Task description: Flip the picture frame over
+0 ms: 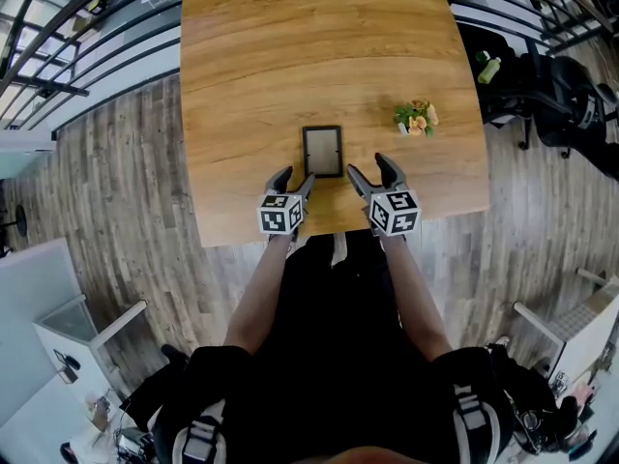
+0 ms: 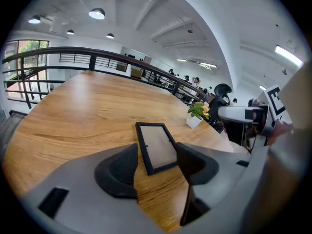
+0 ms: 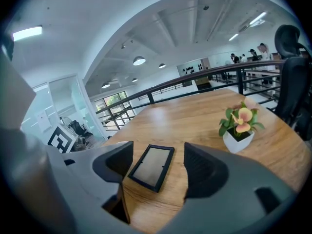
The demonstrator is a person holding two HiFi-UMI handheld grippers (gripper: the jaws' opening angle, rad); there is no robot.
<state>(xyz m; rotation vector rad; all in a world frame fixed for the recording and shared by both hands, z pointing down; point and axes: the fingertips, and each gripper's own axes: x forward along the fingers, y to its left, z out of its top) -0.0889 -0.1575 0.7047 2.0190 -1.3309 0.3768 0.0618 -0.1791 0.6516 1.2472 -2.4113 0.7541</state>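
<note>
Just beyond the open, empty left gripper [image 1: 297,178] and right gripper [image 1: 368,167], the picture frame [image 1: 322,151] lies flat.

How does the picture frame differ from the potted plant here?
The picture frame lies flat; the potted plant stands upright. The picture frame is a dark rectangle; the potted plant has a white pot, green leaves and pinkish-yellow flowers. The picture frame sits just ahead of the left gripper and right gripper, both open; the potted plant stands off to the right. Both rest on the wooden table, untouched.
</note>
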